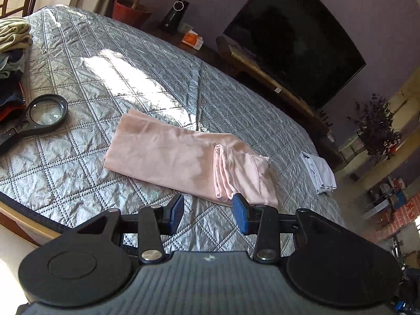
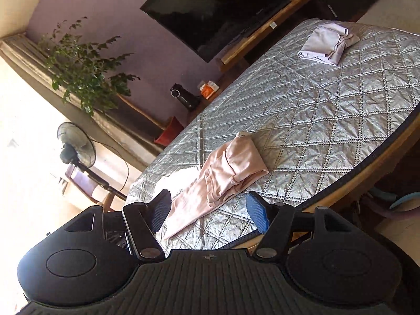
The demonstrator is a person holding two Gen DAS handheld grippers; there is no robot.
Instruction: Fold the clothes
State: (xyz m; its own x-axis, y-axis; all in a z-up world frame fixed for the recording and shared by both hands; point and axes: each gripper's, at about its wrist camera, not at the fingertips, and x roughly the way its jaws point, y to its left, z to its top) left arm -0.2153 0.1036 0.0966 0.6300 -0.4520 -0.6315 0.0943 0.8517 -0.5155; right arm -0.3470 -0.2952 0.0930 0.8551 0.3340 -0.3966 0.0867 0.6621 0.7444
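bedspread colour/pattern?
Silver-grey bedspread, quilted in a stitched diamond grid; clearest in the right wrist view.

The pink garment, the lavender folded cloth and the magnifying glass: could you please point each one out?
Pink garment (image 1: 168, 157): left wrist view, flat middle panel.
Lavender folded cloth (image 2: 325, 44): right wrist view, top layer.
Magnifying glass (image 1: 47, 111): left wrist view, lens.

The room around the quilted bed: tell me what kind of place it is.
Probably a home bedroom: a bed under a silver quilted bedspread, a large black television against the purple wall, and a pile of folded clothes at the bed's edge.
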